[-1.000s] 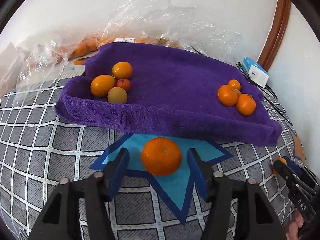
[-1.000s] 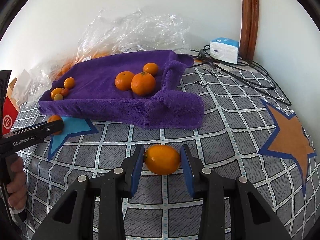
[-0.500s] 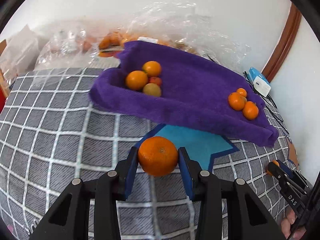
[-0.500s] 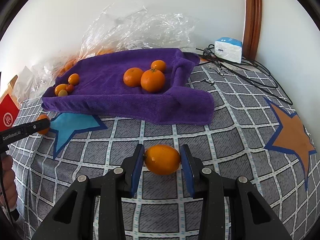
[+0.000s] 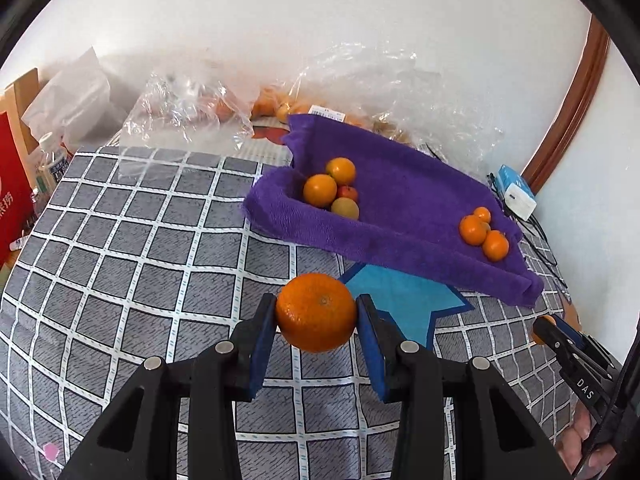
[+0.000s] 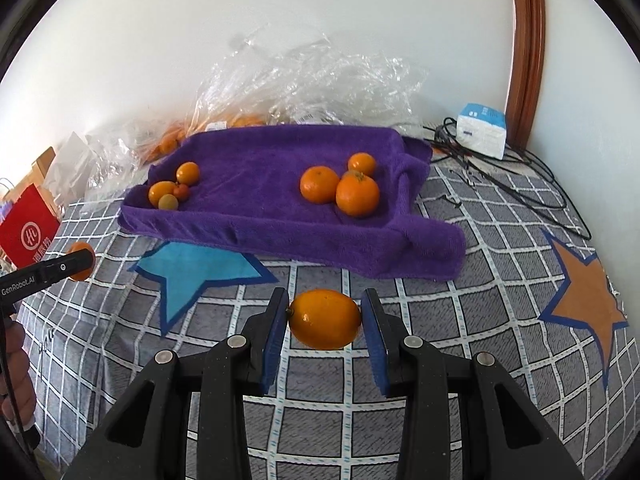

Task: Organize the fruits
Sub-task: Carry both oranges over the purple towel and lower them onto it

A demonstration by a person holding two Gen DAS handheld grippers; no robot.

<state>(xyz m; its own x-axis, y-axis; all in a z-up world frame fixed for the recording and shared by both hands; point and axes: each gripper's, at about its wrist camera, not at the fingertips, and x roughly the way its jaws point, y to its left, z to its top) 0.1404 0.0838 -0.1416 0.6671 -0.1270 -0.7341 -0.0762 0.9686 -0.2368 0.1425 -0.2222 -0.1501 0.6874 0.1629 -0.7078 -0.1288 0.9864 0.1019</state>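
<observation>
My left gripper (image 5: pixel 316 300) is shut on a round mandarin (image 5: pixel 316 320) and holds it above the checked cloth, near the blue star (image 5: pixel 404 304). My right gripper (image 6: pixel 326 296) is shut on an oval orange fruit (image 6: pixel 325 324), also off the cloth. Behind both lies a purple towel tray (image 5: pixel 400 204) (image 6: pixel 260 160). At its left end sits a cluster of small fruits (image 5: pixel 320 190) (image 6: pixel 162 194), and a few mandarins (image 5: pixel 474 230) (image 6: pixel 358 196) sit at its right end. Each view shows the other gripper at its edge, gripping its fruit.
Clear plastic bags (image 6: pixel 304 84) with more fruit lie behind the tray by the wall. A red bag (image 6: pixel 28 232) stands at the left. A white and blue box (image 6: pixel 482 130) and black cables (image 6: pixel 520 184) lie at the right, near an orange star (image 6: pixel 584 296).
The left jaws closed on the mandarin, lifted it off the blue star and carried it leftward. The right gripper rose a little with its oval fruit still gripped.
</observation>
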